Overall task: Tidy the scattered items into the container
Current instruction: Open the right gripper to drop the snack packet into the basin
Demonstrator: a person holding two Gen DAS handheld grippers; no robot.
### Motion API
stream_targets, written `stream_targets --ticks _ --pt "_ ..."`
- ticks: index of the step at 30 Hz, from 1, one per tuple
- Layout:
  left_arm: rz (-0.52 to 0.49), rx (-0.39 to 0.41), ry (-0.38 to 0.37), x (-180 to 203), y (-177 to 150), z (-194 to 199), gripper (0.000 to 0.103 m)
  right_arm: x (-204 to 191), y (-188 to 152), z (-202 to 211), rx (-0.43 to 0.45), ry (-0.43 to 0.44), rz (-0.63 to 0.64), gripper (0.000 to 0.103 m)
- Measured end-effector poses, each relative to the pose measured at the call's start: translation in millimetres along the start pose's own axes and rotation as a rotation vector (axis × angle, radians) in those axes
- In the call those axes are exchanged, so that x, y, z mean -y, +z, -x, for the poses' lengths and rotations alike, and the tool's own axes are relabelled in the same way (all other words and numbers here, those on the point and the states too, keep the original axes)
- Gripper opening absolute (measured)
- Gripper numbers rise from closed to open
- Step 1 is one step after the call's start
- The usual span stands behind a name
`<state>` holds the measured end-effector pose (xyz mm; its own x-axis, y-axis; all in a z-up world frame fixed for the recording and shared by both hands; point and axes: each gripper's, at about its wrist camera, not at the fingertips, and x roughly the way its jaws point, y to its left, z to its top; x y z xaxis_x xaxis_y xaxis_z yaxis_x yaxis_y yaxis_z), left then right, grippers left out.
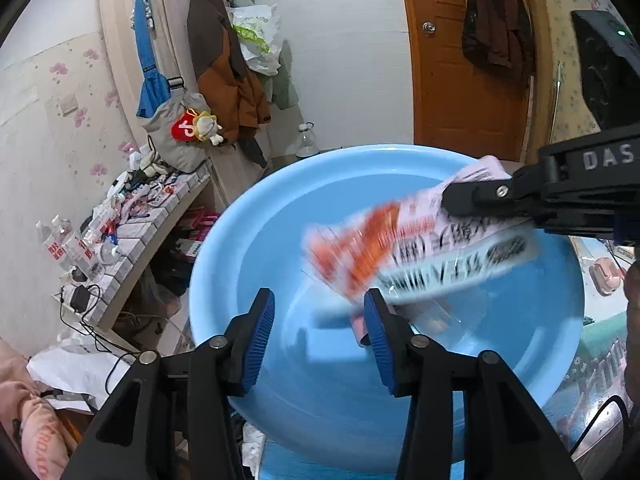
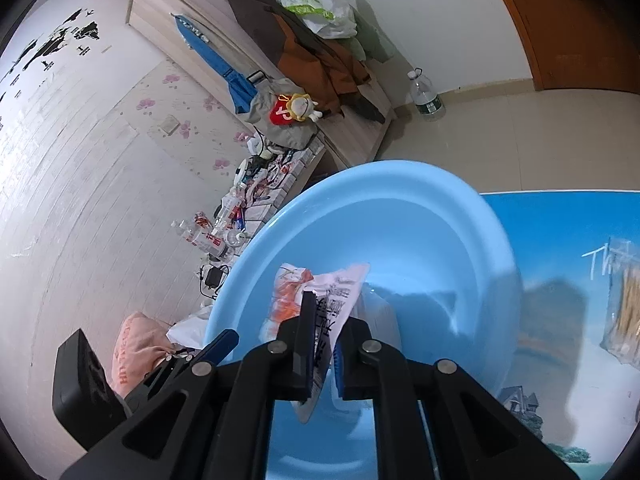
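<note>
My right gripper (image 2: 320,344) is clenched on the packet (image 2: 320,300), held over the blue basin (image 2: 440,208), its length running leftward toward my left gripper (image 1: 320,336), whose jaws stand apart and empty.

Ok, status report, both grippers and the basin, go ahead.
Right gripper shut on snack packet, over blue basin. Left gripper open, empty. Nothing blocking.
</note>
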<state>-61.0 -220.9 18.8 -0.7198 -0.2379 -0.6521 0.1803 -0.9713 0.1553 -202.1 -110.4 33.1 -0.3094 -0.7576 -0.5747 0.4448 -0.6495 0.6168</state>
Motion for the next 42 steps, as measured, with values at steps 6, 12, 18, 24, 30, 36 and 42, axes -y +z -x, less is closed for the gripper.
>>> stream_targets --ticks 6,12,18,24,30,36,42 --pt "0.021 0.002 -0.011 -7 -3 3 0.051 -10 -6 -14 -0.031 -0.015 0.045 0.008" --pt "0.042 0.006 -0.006 -10 -3 4 0.051 -21 -11 -21 -0.094 0.002 0.083 0.009" --pt "0.043 0.011 0.0 -11 -1 7 0.051 -33 -17 -27 -0.146 -0.002 0.127 0.038" --pt "0.042 0.008 0.003 -11 -1 7 0.051 -35 -22 -29 -0.199 -0.025 0.146 0.041" --pt "0.04 0.015 0.0 -9 -1 10 0.051 -31 -22 -25 -0.229 -0.091 0.142 0.041" --pt "0.048 0.019 0.005 -11 0 15 0.056 -28 -12 -5 -0.172 -0.171 0.111 0.041" --pt "0.066 0.064 0.017 -12 3 28 0.083 -20 -5 32 -0.037 -0.247 0.099 0.045"
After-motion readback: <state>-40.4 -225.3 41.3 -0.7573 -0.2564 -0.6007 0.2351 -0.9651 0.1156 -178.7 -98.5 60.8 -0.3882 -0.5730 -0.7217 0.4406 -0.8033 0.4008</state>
